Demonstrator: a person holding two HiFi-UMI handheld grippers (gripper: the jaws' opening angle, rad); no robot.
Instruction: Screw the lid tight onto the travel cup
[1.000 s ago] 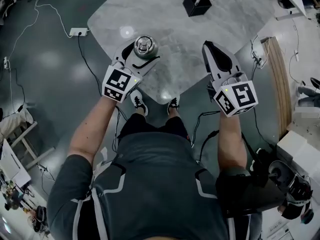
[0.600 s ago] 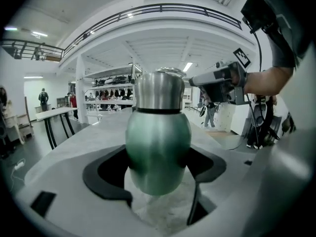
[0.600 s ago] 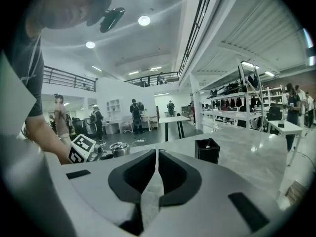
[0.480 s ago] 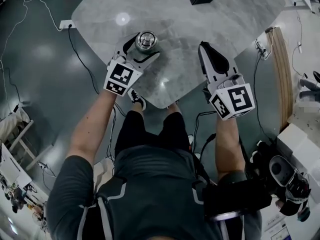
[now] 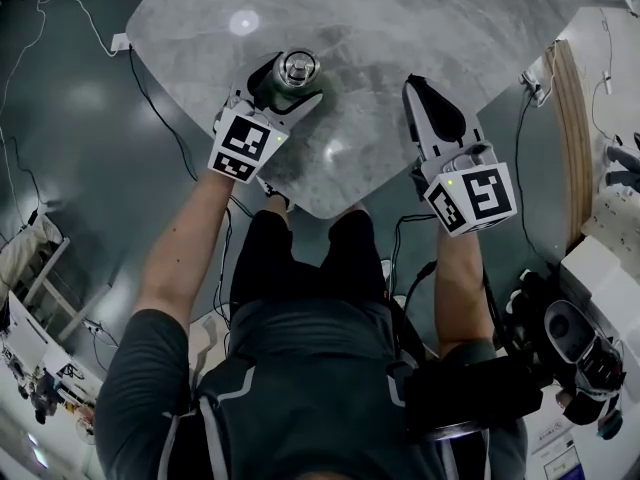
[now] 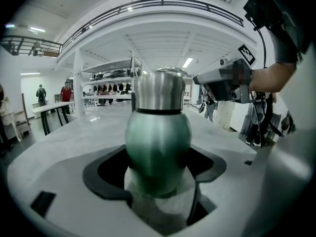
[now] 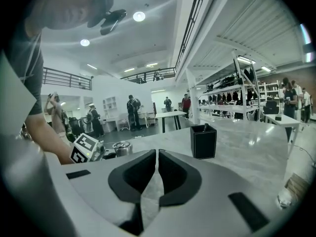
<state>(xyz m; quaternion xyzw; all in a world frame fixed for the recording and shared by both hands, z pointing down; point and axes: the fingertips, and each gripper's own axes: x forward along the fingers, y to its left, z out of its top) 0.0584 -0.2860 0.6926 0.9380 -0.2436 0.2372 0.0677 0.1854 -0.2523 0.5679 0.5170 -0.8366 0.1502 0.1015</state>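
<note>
The travel cup (image 5: 290, 80) stands upright on the grey marble table (image 5: 380, 48), a green body (image 6: 158, 147) with a steel lid (image 6: 159, 90) on top. My left gripper (image 5: 283, 93) is shut on the cup's green body, one jaw on each side. In the right gripper view the cup's lid (image 7: 121, 147) shows far left, beside the left gripper's marker cube (image 7: 84, 149). My right gripper (image 5: 425, 93) hovers over the table to the right of the cup, apart from it, shut with nothing between its jaws (image 7: 156, 168).
A black square pen holder (image 7: 203, 141) stands on the table beyond the right gripper. The table's rounded near edge (image 5: 320, 208) is just in front of the person's legs. Cables and a power strip (image 5: 118, 42) lie on the dark floor at left. People stand among far tables.
The left gripper with the cup has shifted slightly away from the person and to the right. The right gripper has stayed shut in about the same place.
</note>
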